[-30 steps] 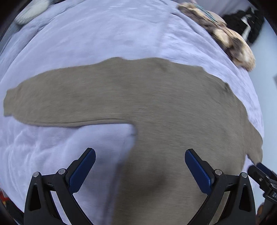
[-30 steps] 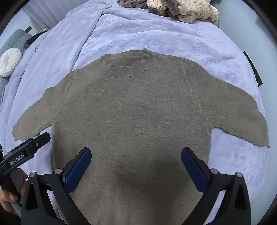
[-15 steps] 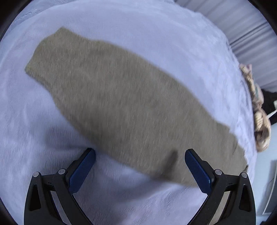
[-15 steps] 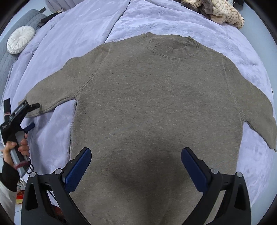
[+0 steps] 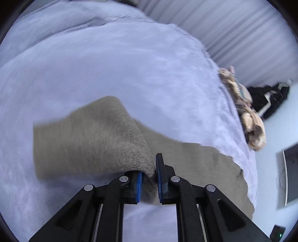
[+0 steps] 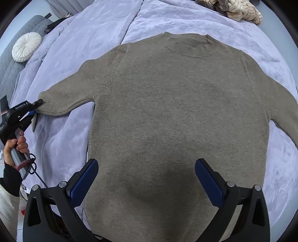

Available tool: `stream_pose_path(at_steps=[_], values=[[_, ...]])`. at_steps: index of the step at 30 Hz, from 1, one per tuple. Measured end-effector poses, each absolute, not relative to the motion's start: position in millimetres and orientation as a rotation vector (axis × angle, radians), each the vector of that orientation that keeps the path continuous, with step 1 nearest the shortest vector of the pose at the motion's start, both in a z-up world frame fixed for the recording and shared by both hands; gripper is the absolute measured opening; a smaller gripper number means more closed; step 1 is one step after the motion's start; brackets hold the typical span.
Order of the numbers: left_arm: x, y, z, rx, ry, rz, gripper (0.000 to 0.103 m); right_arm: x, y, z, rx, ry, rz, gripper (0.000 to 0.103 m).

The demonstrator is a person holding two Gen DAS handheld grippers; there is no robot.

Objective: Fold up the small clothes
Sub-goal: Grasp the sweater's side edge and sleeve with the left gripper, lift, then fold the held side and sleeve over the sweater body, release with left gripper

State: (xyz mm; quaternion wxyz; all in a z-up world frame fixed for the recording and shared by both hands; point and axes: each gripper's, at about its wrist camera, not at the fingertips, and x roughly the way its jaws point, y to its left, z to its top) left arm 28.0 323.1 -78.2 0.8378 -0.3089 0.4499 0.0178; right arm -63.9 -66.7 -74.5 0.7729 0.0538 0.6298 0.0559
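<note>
A taupe knit sweater [image 6: 177, 111] lies flat and face up on a lavender blanket, neck away from me, both sleeves spread. My left gripper [image 5: 150, 178] is shut on the cuff of the left sleeve [image 5: 89, 141], which bunches up between the blue pads. It also shows in the right wrist view [image 6: 35, 107] at the sleeve's end, held by a hand. My right gripper [image 6: 147, 178] is open and empty, hovering over the sweater's lower body near the hem.
The lavender blanket [image 6: 93, 28] covers the bed. A pile of cream and brown knitwear [image 6: 238, 9] lies at the far right edge. A round white cushion [image 6: 27, 46] sits on a grey sofa at the left. Curtains [image 5: 232, 28] hang behind.
My left gripper moved out along the left sleeve to its cuff and shut on it. My right gripper stayed open over the sweater's body, shifting slightly.
</note>
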Motion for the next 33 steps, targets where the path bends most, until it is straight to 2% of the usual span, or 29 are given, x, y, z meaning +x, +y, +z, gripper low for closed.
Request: stream_pose_path(at_steps=[5, 9, 16, 21, 23, 24, 25, 29, 32, 33], values=[[50.8, 238.0, -19.9, -0.546, 0.884, -0.16, 0.014, -56.4, -100.6, -61.3, 0.183, 1.326, 0.116, 0.103], [75.6, 149.4, 0.6, -0.46, 0.893, -0.318, 0.014, -54.7, -139.2, -54.1, 0.244, 1.29, 0.08, 0.103], [86.9, 4.0, -39.4, -0.248, 1.051, -0.491, 0.014, -60.2, -210.4, -70.9, 0.407, 1.295, -0.033, 0.103], [79.9, -37.6, -84.6, -0.134, 1.159, -0.48, 0.016, -67.2, -244.6, -90.3, 0.455, 1.322, -0.072, 0.103], [77.9, -37.8, -100.2, -0.128, 1.207, -0.454, 0.037, -66.8, -254.2, -96.1, 0.489, 1.322, -0.072, 0.103], [75.9, -35.5, -103.5, -0.145, 1.22, -0.447, 0.063, -66.1, -257.1, -99.3, 0.512, 1.323, -0.066, 0.103], [71.8, -30.6, -102.7, -0.159, 1.209, -0.429, 0.073, -64.6, -258.7, -103.5, 0.537, 1.329, -0.055, 0.103], [61.1, -9.4, -87.8, -0.147, 1.18, -0.42, 0.073, -52.0, -249.7, -113.2, 0.545, 1.349, 0.011, 0.103], [48.8, 26.5, -68.5, -0.136, 1.126, -0.372, 0.073, -34.9, -227.4, -110.3, 0.446, 1.342, 0.061, 0.103], [46.0, 40.6, -63.0, -0.124, 1.099, -0.331, 0.077, -27.2, -218.4, -107.6, 0.379, 1.33, 0.062, 0.103]])
